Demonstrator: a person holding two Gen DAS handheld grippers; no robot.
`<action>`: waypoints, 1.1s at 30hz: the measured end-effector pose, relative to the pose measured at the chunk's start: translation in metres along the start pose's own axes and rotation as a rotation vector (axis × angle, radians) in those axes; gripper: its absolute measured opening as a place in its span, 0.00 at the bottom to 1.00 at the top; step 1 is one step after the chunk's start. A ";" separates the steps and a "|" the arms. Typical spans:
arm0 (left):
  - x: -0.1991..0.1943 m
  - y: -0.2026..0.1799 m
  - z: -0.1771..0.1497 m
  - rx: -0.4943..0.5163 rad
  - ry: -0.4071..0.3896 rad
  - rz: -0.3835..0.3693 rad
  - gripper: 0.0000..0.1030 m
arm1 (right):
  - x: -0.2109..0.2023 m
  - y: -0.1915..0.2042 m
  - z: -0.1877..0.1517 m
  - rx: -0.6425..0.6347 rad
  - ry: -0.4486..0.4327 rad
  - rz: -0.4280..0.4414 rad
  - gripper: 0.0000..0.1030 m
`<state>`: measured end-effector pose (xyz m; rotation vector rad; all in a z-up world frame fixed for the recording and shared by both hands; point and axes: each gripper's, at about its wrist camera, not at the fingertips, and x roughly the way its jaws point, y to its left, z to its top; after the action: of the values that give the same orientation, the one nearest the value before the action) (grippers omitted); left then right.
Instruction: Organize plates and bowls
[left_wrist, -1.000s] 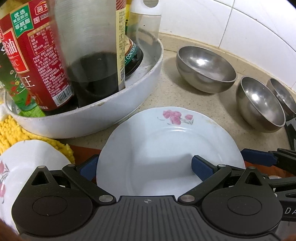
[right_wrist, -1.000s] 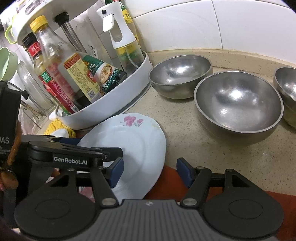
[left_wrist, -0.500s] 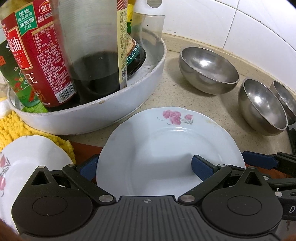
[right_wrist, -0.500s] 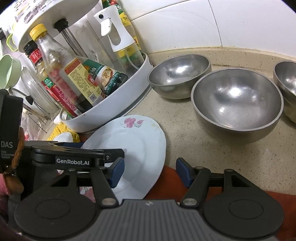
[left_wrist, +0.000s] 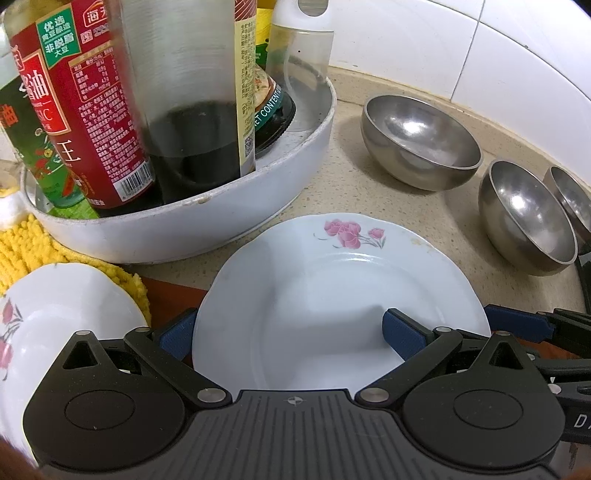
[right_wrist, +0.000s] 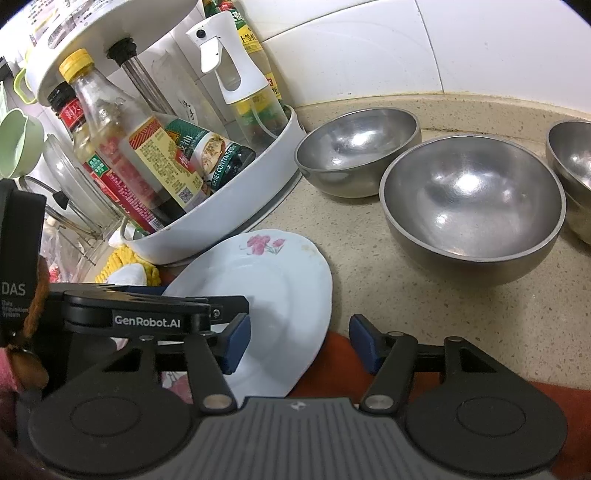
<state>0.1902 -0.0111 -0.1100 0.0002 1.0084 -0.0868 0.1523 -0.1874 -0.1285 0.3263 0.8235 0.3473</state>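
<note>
A white plate with pink flowers (left_wrist: 332, 295) lies on the counter, also in the right wrist view (right_wrist: 273, 288). My left gripper (left_wrist: 288, 332) is open, one finger over the plate's inside, the other below its left rim. My right gripper (right_wrist: 299, 339) is open and empty, straddling the plate's right rim. A second flowered white dish (left_wrist: 55, 317) sits at the left. Three steel bowls stand apart on the counter: a far one (right_wrist: 354, 151), a near one (right_wrist: 472, 199) and one at the right edge (right_wrist: 572, 162).
A white turntable tray (left_wrist: 207, 221) with several sauce bottles stands close behind the plate. A yellow cloth (left_wrist: 33, 251) lies left of it. An orange-red mat (right_wrist: 332, 373) lies under the plate. A tiled wall (right_wrist: 443, 44) bounds the counter.
Both grippers have drifted slightly back and up; the plate, bowls and jaws are unchanged.
</note>
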 end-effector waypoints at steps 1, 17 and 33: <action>0.000 0.000 0.000 -0.002 0.000 0.002 1.00 | 0.000 0.000 0.000 0.000 0.000 0.001 0.53; 0.000 -0.003 -0.001 -0.022 -0.014 0.018 1.00 | -0.001 -0.002 0.000 -0.004 -0.002 0.015 0.51; -0.002 -0.011 -0.001 -0.022 -0.009 0.014 0.99 | -0.002 -0.004 0.000 -0.001 -0.001 0.016 0.47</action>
<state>0.1870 -0.0221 -0.1083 -0.0131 1.0005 -0.0633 0.1519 -0.1915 -0.1284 0.3328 0.8201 0.3625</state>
